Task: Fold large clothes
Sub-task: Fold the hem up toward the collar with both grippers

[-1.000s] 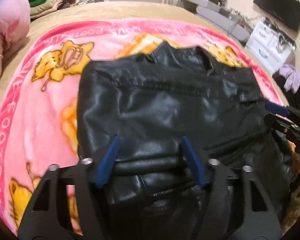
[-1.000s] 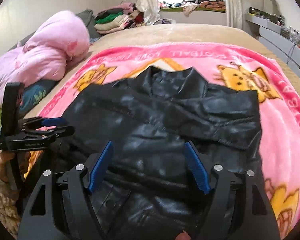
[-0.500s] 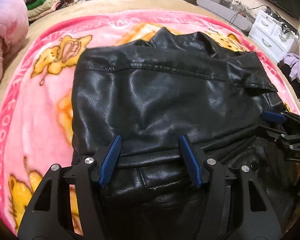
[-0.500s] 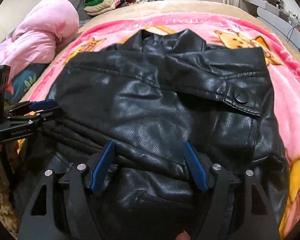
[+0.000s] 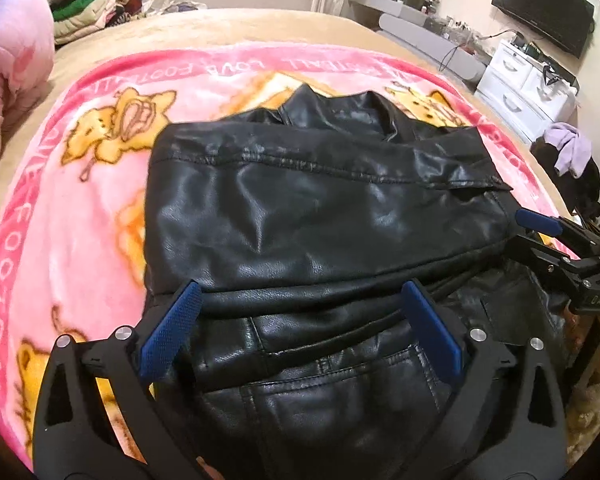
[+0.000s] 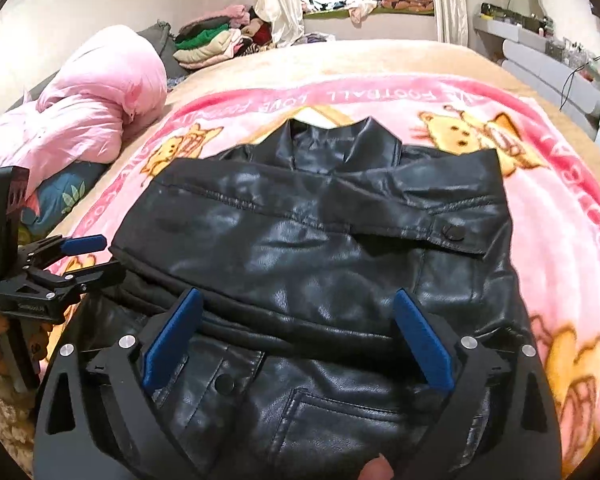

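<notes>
A black leather jacket [image 5: 320, 216] lies on the pink cartoon blanket [image 5: 72, 216], sleeves folded across its body, collar at the far end. It also shows in the right wrist view [image 6: 320, 248]. My left gripper [image 5: 300, 300] is open over the jacket's near left hem, nothing between its blue pads. My right gripper [image 6: 296, 308] is open over the near right hem, empty. Each gripper shows in the other's view: the right one [image 5: 540, 232] at the jacket's right edge, the left one [image 6: 84, 256] at its left edge.
The blanket covers a beige bed [image 6: 340, 60]. A pink duvet [image 6: 96, 108] and stacked clothes [image 6: 212, 44] lie at the far left. White drawers [image 5: 524, 84] and a wall TV [image 5: 540, 20] stand to the right of the bed.
Both grippers dipped low toward the jacket, then rose and pulled back. The jacket's fold stays as it was. Both stay open.
</notes>
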Demonstrator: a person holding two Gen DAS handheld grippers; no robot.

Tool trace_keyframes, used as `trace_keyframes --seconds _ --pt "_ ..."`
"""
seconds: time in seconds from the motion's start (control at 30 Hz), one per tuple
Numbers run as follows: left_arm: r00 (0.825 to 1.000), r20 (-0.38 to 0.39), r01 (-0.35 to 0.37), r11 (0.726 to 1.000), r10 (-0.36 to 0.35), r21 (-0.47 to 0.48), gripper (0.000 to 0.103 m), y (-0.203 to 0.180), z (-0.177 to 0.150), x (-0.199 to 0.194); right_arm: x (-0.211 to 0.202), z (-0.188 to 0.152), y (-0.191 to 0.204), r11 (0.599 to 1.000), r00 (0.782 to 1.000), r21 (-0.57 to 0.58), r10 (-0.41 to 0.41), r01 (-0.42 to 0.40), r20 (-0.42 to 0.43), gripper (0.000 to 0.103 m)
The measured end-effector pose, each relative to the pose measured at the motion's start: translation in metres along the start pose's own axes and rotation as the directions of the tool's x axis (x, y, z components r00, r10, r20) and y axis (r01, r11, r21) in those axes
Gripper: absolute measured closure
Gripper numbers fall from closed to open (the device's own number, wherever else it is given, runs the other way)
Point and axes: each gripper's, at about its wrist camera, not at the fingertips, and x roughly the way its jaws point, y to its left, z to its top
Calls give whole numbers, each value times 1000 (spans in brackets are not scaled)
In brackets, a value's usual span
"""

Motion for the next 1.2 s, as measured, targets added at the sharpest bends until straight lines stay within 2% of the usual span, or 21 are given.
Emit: trace_keyframes --seconds 0.27,0.73,1.2 --pt "1000 -7 8 1000 -8 -30 9 3 -1 -5 -16 4 7 1000 998 14 2 -3 61 6" --pt "998 60 17 999 -19 35 9 -22 -6 -38 -53 0 25 999 989 -32 -21 26 148 6" --pt "992 128 6 998 -14 62 9 -47 -15 -69 -89 -25 18 999 978 -23 -27 32 207 6"
